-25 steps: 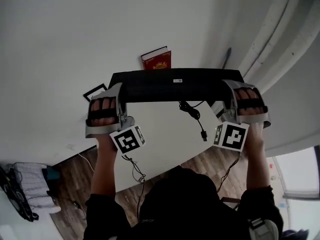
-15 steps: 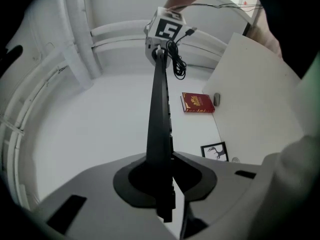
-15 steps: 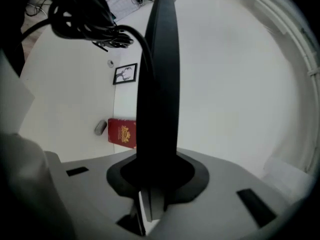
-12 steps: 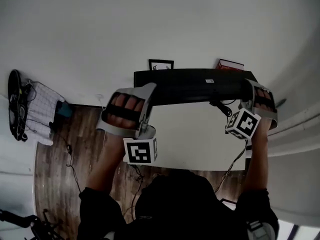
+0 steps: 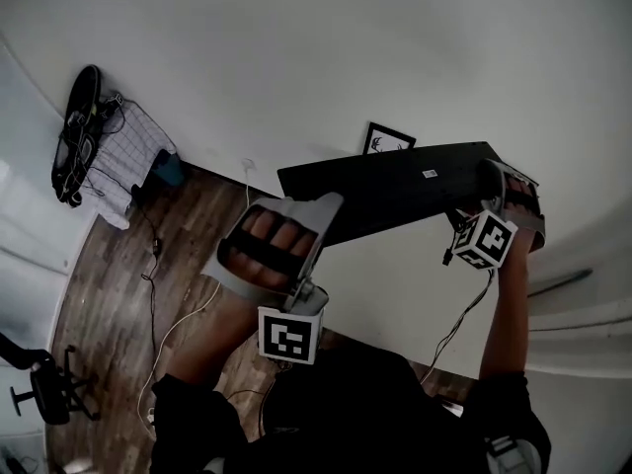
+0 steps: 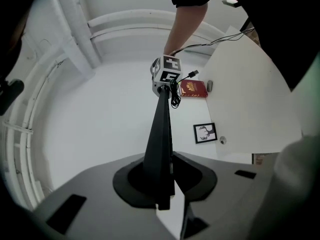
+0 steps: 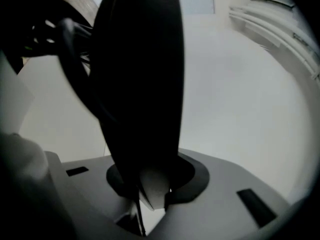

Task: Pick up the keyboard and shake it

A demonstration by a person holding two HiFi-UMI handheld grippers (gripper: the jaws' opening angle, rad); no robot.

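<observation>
Two claws clamped on black keyboard (image 5: 395,191): left claw (image 5: 326,210) clenched on one short end, right claw (image 5: 491,178) on the other. Held aloft, slanted, clear of white worktop (image 5: 390,279). Framed picture (image 5: 387,138) and red book (image 6: 193,89) lying flat beneath.

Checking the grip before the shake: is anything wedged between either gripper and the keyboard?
Nothing visible. The left gripper and the right gripper each clamp straight onto one end of the keyboard.
</observation>
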